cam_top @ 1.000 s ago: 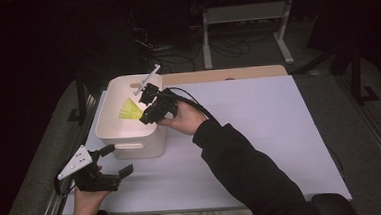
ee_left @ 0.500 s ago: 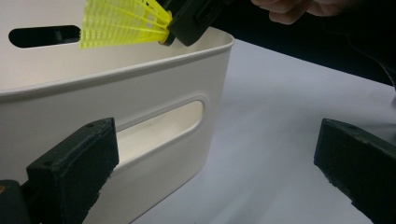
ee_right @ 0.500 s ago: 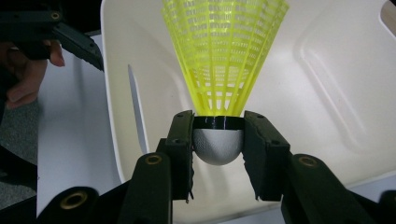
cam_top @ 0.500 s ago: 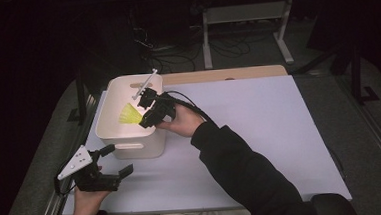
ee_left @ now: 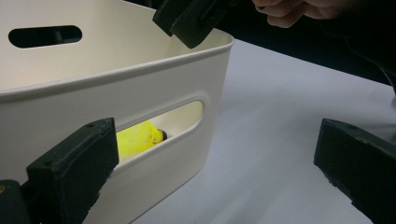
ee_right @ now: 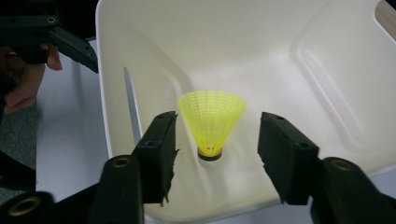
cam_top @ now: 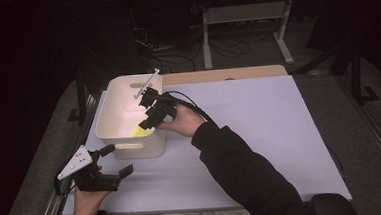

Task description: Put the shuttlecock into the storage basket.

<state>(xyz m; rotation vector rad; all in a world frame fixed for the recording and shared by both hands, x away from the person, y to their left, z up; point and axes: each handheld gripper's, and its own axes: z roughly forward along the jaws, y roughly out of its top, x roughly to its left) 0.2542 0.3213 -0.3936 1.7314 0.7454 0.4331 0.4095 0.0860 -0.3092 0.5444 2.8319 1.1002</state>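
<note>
A yellow shuttlecock (ee_right: 212,122) with a dark cork lies on the floor of the white bin (ee_right: 327,70), clear of both pads. My right gripper (ee_right: 217,121) hovers over it. Its jaws have just been opening and stand apart on either side, with nothing pressed between them. From the high view, the right gripper (cam_top: 148,115) hangs over the bin's (cam_top: 126,146) near right corner and the shuttlecock (cam_top: 139,132) shows just below it. My left gripper (cam_top: 117,159) rests open at the table's front left, pointing at the bin. The shuttlecock (ee_left: 137,140) shows through the bin's handle slot.
The bin (ee_left: 140,88) stands at the left of the white table top (cam_top: 259,123). A wooden strip (cam_top: 226,74) runs along the table's far edge. A metal stand (cam_top: 246,29) and cables lie on the dark floor beyond.
The right gripper's jaws have parted and let go of the shuttlecock, which has dropped from between them to the bin floor. The left gripper has not moved.
</note>
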